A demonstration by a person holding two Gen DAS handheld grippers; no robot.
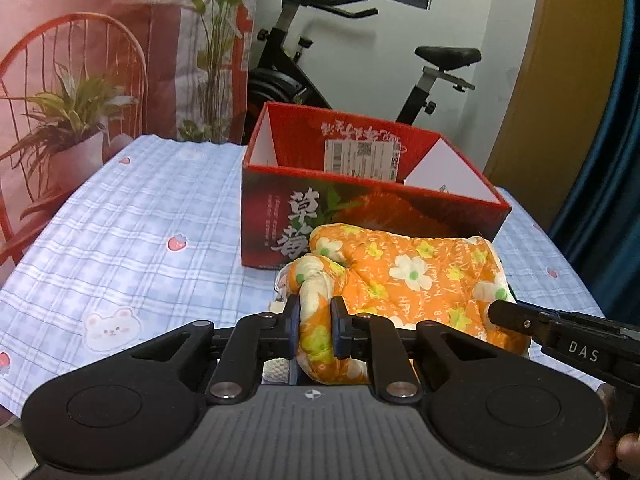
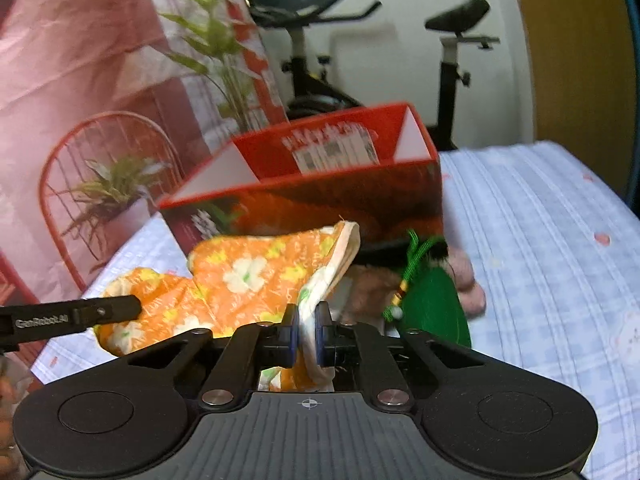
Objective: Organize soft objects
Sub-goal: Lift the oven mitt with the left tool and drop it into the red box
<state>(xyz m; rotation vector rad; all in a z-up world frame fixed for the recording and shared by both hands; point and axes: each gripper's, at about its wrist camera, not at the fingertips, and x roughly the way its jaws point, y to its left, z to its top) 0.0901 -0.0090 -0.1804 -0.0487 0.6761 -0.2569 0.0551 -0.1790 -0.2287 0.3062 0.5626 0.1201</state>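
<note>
Orange flowered cloth (image 1: pixel 416 276), padded and soft, is seen in the left wrist view lying on the checked tablecloth (image 1: pixel 132 220) just in front of the red cardboard box (image 1: pixel 360 208), whose top stands open. A rolled, bunched edge of the cloth is clamped between the pads of the left gripper (image 1: pixel 316 320), the jaws drawn close around the thick fold. At the right edge of this view the fingers of the other tool reach in toward the far end of the cloth. In the right wrist view, somewhat blurred, a thin hemmed edge of the same cloth (image 2: pixel 248 276) is pinched by the right gripper (image 2: pixel 307 334), its jaws brought almost together with only the fabric between them. The cloth is lifted into a peak there, close to the box (image 2: pixel 320 184). Beside it, on the tablecloth near the box's corner, a green pouch (image 2: pixel 432 308) with a tassel and something pink and fuzzy (image 2: pixel 468 280) are left lying; what the pink thing is cannot be told. The step in hand is judged to be the two-handed pick-up of the cloth, with both grips already taken. The next move would call for both ends to be raised together, kept level, carried over the box rim and lowered inside before the jaws are released.
</note>
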